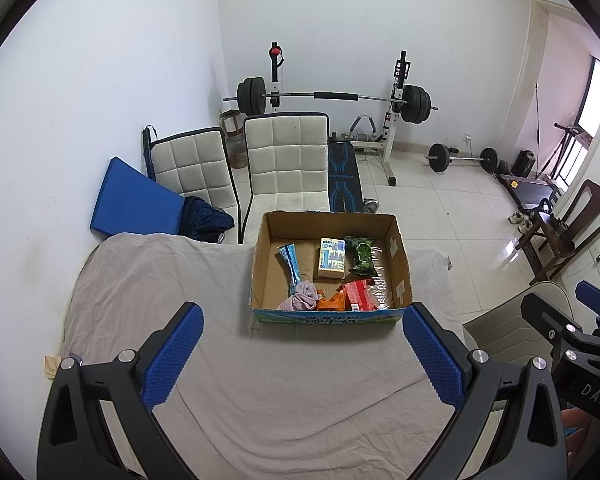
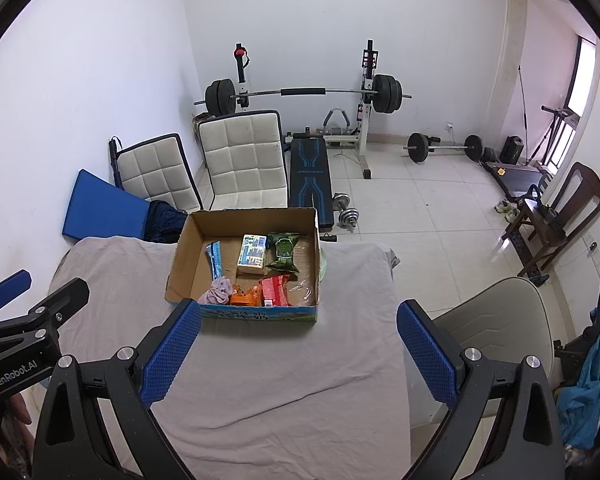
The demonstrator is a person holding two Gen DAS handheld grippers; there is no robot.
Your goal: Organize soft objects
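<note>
An open cardboard box (image 1: 400,276) (image 2: 184,256) stands at the far side of a table covered with a grey cloth (image 1: 180,292) (image 2: 268,380). Inside lie a pink crumpled cloth (image 1: 300,301) (image 2: 219,290), a blue packet (image 1: 291,266), a yellow tissue pack (image 1: 332,258) (image 2: 253,255), a green pack (image 1: 362,255) (image 2: 284,251), an orange pack (image 1: 331,302) and a red pack (image 1: 358,294) (image 2: 274,290). My left gripper (image 1: 302,328) hangs open above the cloth, short of the box, holding nothing. My right gripper (image 2: 298,320) is open and holds nothing too.
Two white padded chairs (image 1: 286,160) and a blue mat (image 1: 136,200) stand behind the table. A barbell rack (image 1: 332,98), a bench and dumbbells fill the tiled floor beyond. A beige chair (image 2: 488,320) sits right of the table, a wooden chair (image 2: 560,216) farther right.
</note>
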